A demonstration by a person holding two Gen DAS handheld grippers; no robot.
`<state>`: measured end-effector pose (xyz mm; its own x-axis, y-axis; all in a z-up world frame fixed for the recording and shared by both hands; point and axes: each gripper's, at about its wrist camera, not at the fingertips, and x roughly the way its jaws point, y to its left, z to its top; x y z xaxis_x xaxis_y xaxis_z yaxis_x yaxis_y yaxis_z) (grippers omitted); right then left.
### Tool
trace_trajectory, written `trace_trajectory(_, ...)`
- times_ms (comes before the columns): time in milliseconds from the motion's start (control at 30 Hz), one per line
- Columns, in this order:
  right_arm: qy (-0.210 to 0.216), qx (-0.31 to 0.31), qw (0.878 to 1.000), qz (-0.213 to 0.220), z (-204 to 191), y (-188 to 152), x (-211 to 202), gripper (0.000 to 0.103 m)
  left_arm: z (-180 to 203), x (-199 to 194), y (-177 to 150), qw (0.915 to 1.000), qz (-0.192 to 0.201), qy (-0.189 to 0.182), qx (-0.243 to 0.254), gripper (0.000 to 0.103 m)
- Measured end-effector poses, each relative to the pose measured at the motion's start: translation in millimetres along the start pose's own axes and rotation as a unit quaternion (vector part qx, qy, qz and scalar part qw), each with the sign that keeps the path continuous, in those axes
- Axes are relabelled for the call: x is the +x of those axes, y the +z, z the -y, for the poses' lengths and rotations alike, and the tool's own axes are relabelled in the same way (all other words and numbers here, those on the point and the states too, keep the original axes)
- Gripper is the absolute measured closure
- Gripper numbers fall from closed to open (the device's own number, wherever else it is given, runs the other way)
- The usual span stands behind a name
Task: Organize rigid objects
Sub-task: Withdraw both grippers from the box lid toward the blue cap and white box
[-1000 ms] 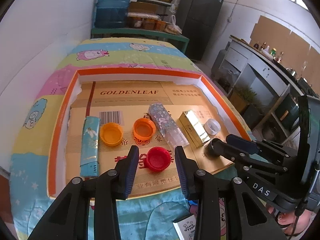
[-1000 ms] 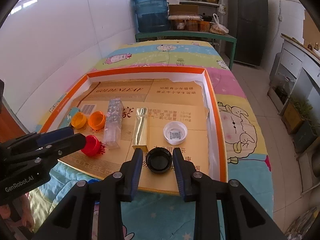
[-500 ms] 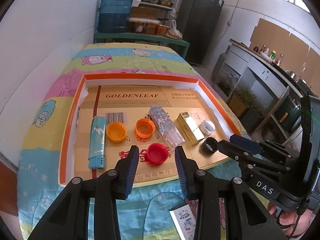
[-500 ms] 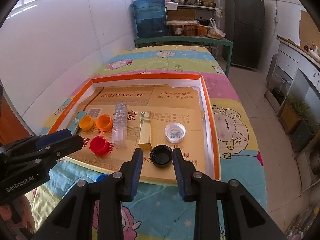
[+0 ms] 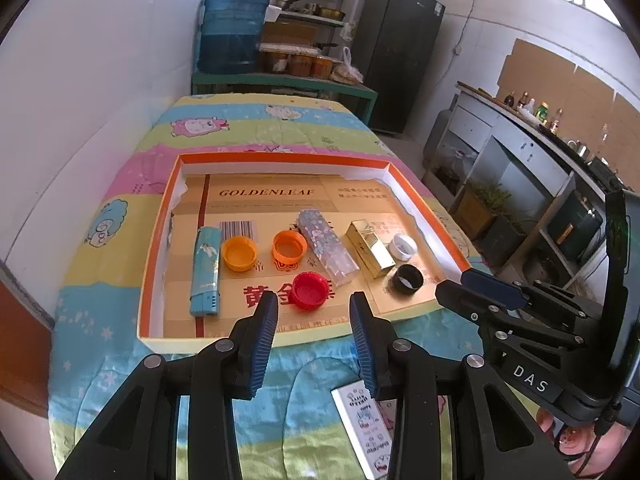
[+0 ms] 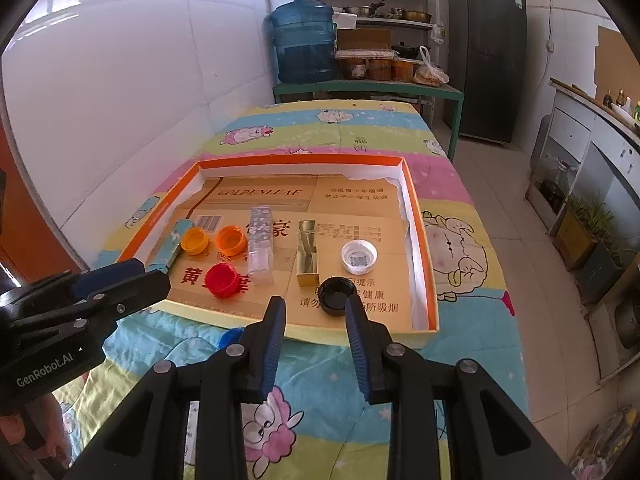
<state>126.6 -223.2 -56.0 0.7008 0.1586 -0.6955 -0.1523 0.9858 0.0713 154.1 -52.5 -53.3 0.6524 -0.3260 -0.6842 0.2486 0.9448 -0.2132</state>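
Observation:
An orange-rimmed shallow box [image 5: 157, 236] on the bed holds a blue carton [image 5: 206, 270], two orange caps [image 5: 239, 253] [image 5: 289, 246], a red cap [image 5: 310, 290], a floral clear box [image 5: 327, 246], a gold box [image 5: 371, 247], a white cap [image 5: 404, 245] and a black cap [image 5: 407, 279]. My left gripper [image 5: 314, 306] is open and empty, above the box's near edge behind the red cap. My right gripper [image 6: 315, 310] is open and empty, just short of the black cap [image 6: 337, 295].
A small printed white box [image 5: 364, 420] and a blue cap [image 6: 231, 337] lie on the cartoon blanket in front of the box. A white wall runs along the left. A shelf with a water jug [image 6: 304, 42] stands at the bed's far end.
Both grippers have pulled back and risen away from the box. The red cap and black cap stay lying in the box, now ahead of the open fingers.

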Motion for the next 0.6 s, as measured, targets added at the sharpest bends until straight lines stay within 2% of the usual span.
trace_trajectory(600,-0.012,-0.006,1.000,-0.002,-14.2,-20.5,-29.0,0.072,1.9,-35.8,-28.1,0.9998,0.003,-0.015,-0.013,0.065)
